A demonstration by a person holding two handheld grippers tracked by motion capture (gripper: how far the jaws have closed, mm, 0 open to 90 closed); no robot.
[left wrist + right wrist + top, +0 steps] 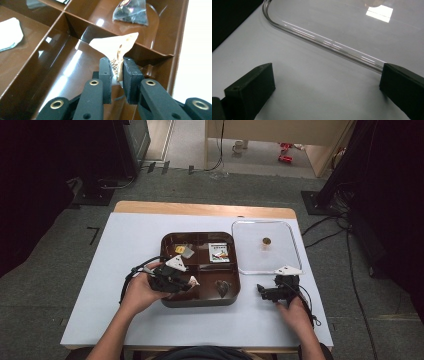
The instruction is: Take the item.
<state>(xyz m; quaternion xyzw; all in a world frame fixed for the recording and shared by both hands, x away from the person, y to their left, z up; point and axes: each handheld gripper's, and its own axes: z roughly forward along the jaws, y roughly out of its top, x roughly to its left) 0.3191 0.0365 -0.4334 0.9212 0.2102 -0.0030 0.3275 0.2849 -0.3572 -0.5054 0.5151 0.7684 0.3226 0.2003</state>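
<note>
A brown compartment tray (200,302) lies in the middle of the white table. My left gripper (186,282) reaches over the tray's near-left compartment and is shut on a small cream sachet (194,280). In the left gripper view the jaws (116,72) pinch the sachet (117,47) by its lower part, and it stands up above the compartment floor. My right gripper (274,291) rests low on the table right of the tray, just in front of a clear lid (295,250). Its jaws (327,82) stand wide open with bare table between them.
A dark sachet (222,287) (130,11) lies in the near-right compartment. The far compartments hold a yellow packet (180,249), a silvery one (189,253) (8,33) and a white printed packet (219,252). The lid's rim (324,42) runs across ahead of the right jaws.
</note>
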